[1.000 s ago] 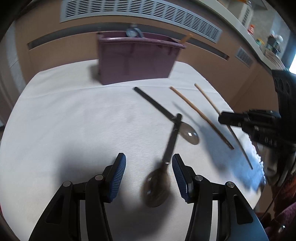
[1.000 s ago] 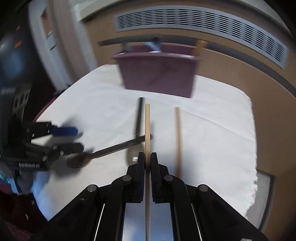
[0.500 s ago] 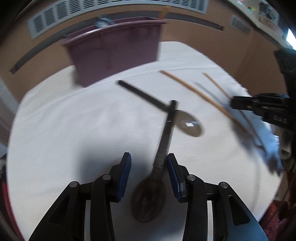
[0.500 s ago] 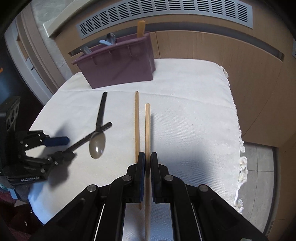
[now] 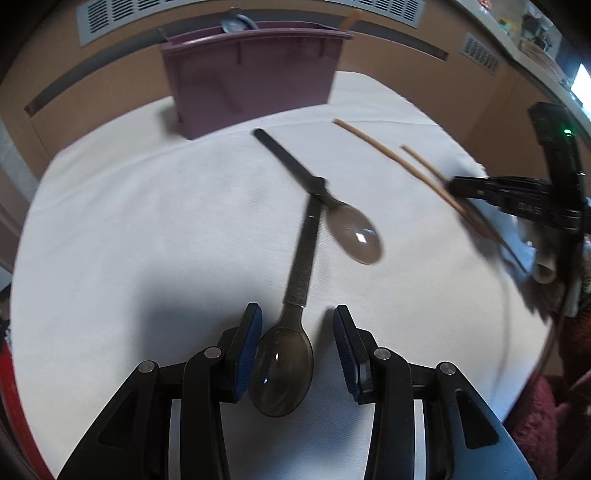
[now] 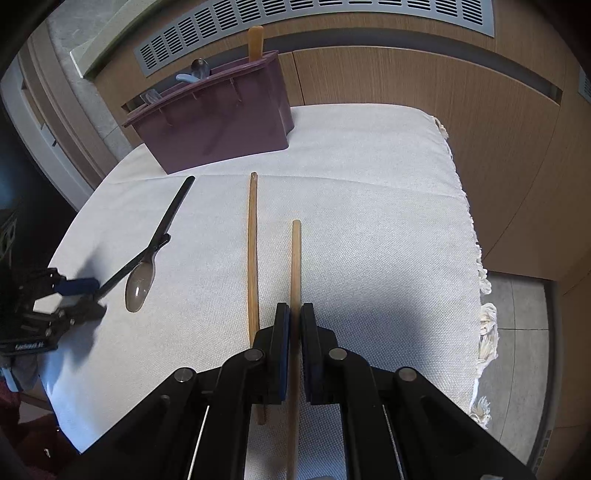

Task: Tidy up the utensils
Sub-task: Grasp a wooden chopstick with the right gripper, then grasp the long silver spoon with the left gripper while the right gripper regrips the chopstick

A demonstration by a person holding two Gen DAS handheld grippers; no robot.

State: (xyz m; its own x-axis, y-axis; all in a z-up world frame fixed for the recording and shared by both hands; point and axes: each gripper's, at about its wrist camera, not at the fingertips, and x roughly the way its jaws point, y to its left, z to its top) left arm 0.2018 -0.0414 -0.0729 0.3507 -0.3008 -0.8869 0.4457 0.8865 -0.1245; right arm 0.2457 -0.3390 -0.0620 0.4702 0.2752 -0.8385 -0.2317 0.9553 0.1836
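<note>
Two tools: right (image 6: pixel 294 325) clamps chopstick (image 6: pixel 295 266).

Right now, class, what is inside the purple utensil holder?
Above the purple utensil holder's rim show a wooden handle, a metal spoon and a pale blue handle. Its walls cover their lower parts and anything else inside.

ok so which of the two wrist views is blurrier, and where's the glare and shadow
Left wrist view: softer; the far spoon and the right gripper at the right edge smear, with a glint on that spoon's bowl and a dark shadow left of the left gripper. Right wrist view: sharp, with cloth weave crisp, shadow around the fingers, and fisheye bending of the vent.
</note>
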